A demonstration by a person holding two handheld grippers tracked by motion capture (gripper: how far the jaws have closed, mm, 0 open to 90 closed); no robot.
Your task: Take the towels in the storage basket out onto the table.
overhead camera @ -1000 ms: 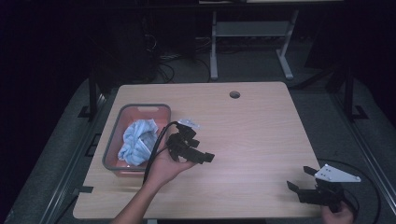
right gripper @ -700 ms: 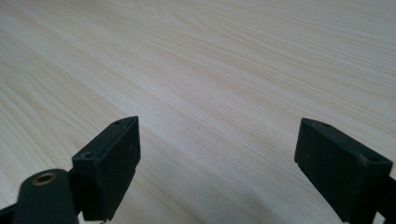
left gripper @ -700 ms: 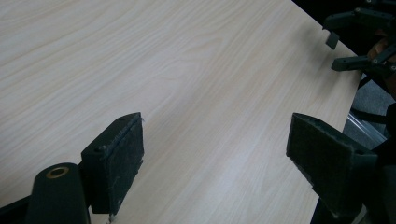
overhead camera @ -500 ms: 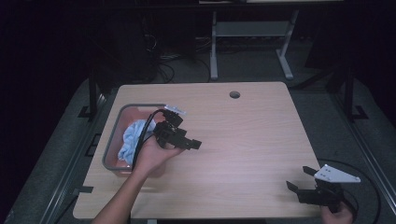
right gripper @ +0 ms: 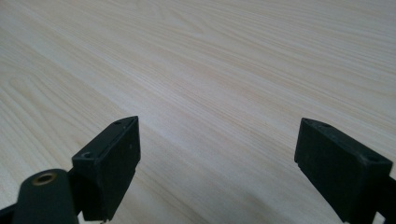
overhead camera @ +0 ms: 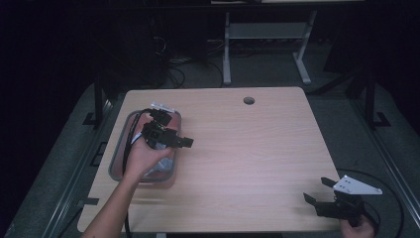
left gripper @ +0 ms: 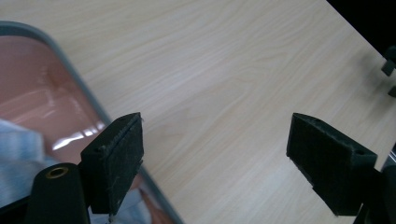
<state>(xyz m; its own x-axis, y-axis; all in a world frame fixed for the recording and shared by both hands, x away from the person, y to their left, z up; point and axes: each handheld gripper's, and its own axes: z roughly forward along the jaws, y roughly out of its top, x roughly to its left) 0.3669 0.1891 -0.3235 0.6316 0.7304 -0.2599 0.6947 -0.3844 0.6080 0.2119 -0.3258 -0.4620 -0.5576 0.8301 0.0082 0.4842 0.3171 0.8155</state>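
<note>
A reddish tray [overhead camera: 116,159] with a grey rim sits at the table's left side, and a pale blue cloth [overhead camera: 161,166] lies in it. My left gripper [overhead camera: 186,143] hovers over the tray's right edge, pointing right, open with nothing between its jaws. In the left gripper view the left gripper [left gripper: 215,158] spans bare wood, with the tray rim [left gripper: 84,95] and the cloth [left gripper: 18,158] at the left. My right gripper [overhead camera: 318,191] rests near the table's front right corner, open and empty. In the right gripper view the right gripper [right gripper: 217,163] faces bare wood.
The wooden table [overhead camera: 247,148] has a round cable hole [overhead camera: 248,100] near its far edge. A metal stand [overhead camera: 265,34] and cables are on the dark floor behind. The other gripper [left gripper: 390,70] appears far off at the left gripper view's right edge.
My left gripper has moved left and back, from beside the tray to over its right edge. The right gripper has stayed put.
</note>
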